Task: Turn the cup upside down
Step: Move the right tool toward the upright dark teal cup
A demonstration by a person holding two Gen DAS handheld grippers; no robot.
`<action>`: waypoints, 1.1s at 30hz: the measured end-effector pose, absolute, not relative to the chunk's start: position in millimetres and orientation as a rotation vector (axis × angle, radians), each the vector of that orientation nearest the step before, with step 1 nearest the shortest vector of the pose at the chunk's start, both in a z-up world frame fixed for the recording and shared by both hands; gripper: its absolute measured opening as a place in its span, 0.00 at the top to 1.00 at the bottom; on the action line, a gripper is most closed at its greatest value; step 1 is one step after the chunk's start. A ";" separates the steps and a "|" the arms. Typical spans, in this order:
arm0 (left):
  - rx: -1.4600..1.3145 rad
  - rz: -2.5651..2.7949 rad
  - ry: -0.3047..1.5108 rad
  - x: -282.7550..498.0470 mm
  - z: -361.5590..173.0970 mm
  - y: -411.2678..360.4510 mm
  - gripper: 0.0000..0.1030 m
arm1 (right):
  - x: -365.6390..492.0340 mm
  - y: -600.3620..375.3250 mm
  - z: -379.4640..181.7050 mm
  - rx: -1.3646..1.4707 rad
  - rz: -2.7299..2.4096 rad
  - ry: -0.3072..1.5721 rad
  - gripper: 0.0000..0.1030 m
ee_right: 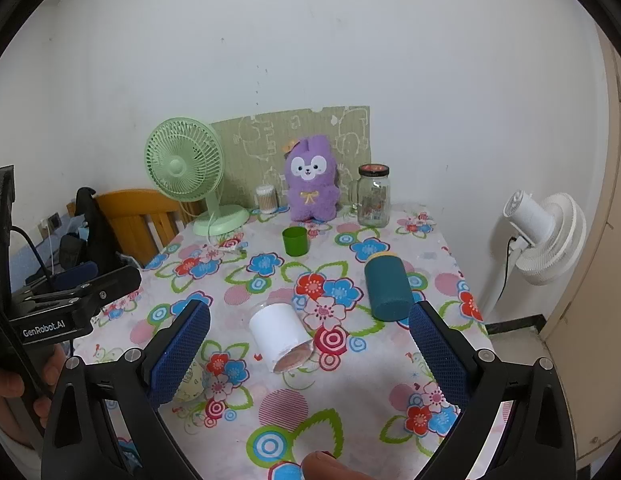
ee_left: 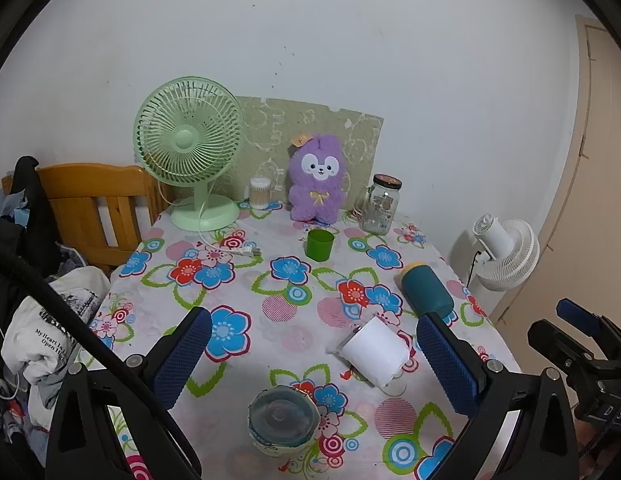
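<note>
A white cup (ee_left: 374, 354) (ee_right: 278, 336) lies on its side on the floral tablecloth, mouth toward the near edge. My left gripper (ee_left: 313, 317) is open, and the cup rests just inside its right finger. My right gripper (ee_right: 309, 307) is open too, with the cup on the cloth between its fingers, nearer the left one. Neither gripper touches the cup. A teal cup (ee_left: 426, 290) (ee_right: 388, 286) lies on its side to the right. A green cup (ee_left: 319, 244) (ee_right: 295, 241) stands upright farther back.
At the back stand a green desk fan (ee_left: 188, 152), a purple plush toy (ee_left: 316, 178), a glass jar (ee_left: 380, 208) and a cotton-swab tub (ee_left: 259, 193). A lidded bowl (ee_left: 282, 420) sits near the front edge. A wooden chair (ee_left: 98, 208) is left; a white fan (ee_right: 544, 232) is right.
</note>
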State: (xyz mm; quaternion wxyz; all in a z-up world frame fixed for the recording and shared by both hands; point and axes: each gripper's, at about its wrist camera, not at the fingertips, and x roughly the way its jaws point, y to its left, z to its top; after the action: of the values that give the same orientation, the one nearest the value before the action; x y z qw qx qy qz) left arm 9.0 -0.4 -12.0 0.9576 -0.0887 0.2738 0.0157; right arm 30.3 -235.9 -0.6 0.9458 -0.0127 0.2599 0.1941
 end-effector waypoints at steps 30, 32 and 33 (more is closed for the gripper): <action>0.128 -0.200 0.863 151.5 -55.8 -51.9 0.00 | 211.8 -244.6 -87.4 -0.074 0.294 0.914 0.02; 0.156 -0.204 0.878 160.8 -59.7 -57.3 0.00 | 222.2 -243.2 -92.5 -0.074 0.300 0.932 0.02; 0.165 -0.208 0.889 166.3 -61.8 -59.0 0.00 | 225.8 -242.9 -94.4 -0.074 0.300 0.937 0.02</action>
State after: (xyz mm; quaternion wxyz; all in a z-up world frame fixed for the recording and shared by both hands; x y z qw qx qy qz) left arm 166.3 -59.0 -61.8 0.8942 0.0796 0.4289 -0.1003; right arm 225.8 -242.9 -94.4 0.8807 -0.0356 0.4499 0.1438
